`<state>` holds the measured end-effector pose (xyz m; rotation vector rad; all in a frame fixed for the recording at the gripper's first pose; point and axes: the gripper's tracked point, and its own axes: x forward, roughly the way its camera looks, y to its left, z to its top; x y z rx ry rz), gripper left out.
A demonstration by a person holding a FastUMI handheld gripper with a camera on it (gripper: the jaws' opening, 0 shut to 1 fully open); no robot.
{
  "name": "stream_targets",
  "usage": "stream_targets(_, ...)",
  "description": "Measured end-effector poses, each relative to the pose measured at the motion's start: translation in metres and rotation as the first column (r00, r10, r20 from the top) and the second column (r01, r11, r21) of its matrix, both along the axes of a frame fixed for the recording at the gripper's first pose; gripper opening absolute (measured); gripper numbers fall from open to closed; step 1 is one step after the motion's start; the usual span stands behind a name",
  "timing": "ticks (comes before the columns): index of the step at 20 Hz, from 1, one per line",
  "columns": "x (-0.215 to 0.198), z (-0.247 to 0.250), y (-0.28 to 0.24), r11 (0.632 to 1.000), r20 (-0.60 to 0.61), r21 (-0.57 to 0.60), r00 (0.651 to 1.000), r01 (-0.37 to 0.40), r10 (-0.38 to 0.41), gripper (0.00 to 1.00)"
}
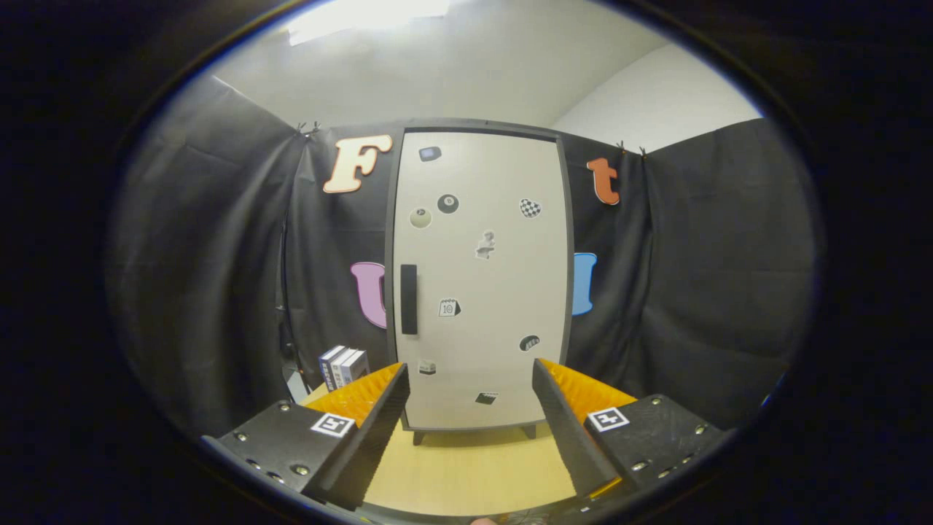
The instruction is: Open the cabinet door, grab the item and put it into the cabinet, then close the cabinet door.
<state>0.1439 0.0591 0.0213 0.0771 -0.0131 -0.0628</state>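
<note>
Gripper view: gripper (470,408) fingers wide apart, holding nothing, above table (466,467); cabinet (481,277) shut, upright at table's far edge, handle (409,299) on door's left; boxed item (342,366) at far-left corner, beside cabinet.

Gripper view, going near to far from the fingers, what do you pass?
Open gripper with nothing between its fingers → bare light wooden tabletop → small white cabinet with dark frame, its door shut, stickers on it and a black vertical handle → black cloth booth wall.
</note>
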Motion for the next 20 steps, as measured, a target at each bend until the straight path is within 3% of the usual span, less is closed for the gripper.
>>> stream_targets(20,0.0073,-0.0007,-0.0008,1.000,0.001,-0.005,1.000,0.004,-0.004,1.00)
